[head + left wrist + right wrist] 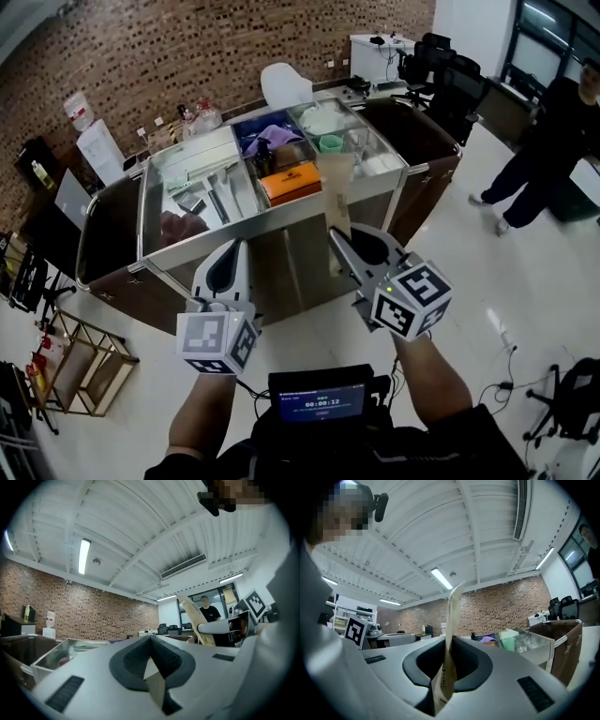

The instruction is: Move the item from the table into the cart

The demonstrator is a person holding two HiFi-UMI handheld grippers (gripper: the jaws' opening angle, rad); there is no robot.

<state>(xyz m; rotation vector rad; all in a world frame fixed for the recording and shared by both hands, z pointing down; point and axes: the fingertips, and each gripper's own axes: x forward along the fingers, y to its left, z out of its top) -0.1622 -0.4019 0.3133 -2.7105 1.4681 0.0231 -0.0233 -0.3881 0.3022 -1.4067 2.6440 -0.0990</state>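
Note:
In the head view, a steel cart (234, 230) with several open compartments stands just ahead of both grippers. My right gripper (339, 239) is shut on a tan paper packet (337, 197), which stands upright in front of the cart's near rim. The right gripper view shows the packet (451, 620) pinched edge-on between the jaws of the right gripper (447, 667). My left gripper (232, 246) is level beside it, shut with nothing held. In the left gripper view, the left gripper (151, 641) has its jaws together, and the packet (194, 616) shows off to the right.
The cart holds an orange box (291, 183), a green cup (330, 143), purple cloth and grey tools. Brown bags (422, 141) hang on both of its sides. A person (553, 141) stands at the right, office chairs (450, 75) behind, and a wire rack (80, 366) at the lower left.

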